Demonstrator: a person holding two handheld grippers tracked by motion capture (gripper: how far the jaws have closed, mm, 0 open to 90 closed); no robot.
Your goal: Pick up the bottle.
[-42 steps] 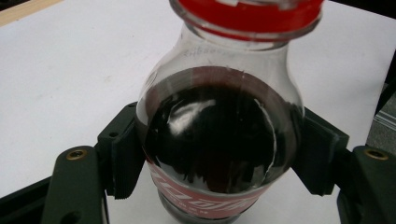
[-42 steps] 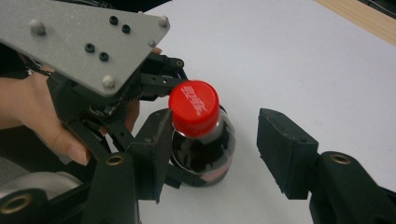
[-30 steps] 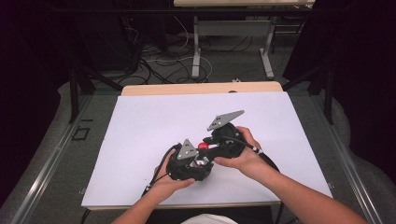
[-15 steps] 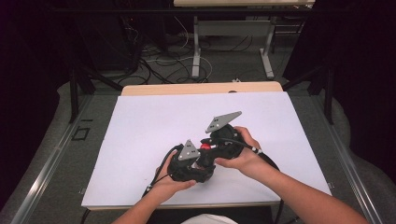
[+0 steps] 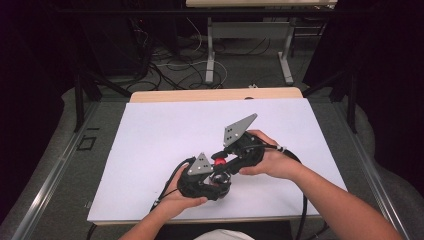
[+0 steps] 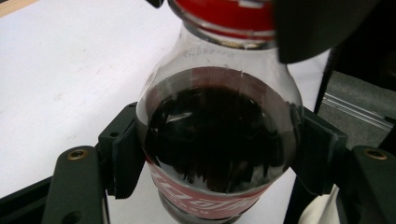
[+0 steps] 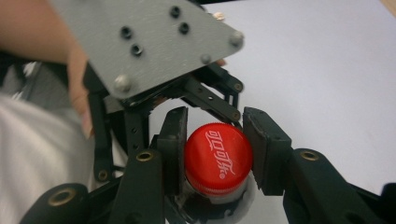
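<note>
Both tongs on tilted bottle point(image 6: 219, 154) (cap point(image 7: 218, 157) rightward)

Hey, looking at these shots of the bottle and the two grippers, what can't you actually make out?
- Bottle base: cut off by the bottom edge in the left gripper view.
- Label text: mostly cropped by the same edge.
- Bottle body in the high view: hidden behind the left gripper and hands.
- Cap seal, intact or broken: hidden under the cap in the right gripper view.

glossy clear plastic bottle point(image 6: 219, 140), ridged red cap point(image 7: 217, 157).
</note>
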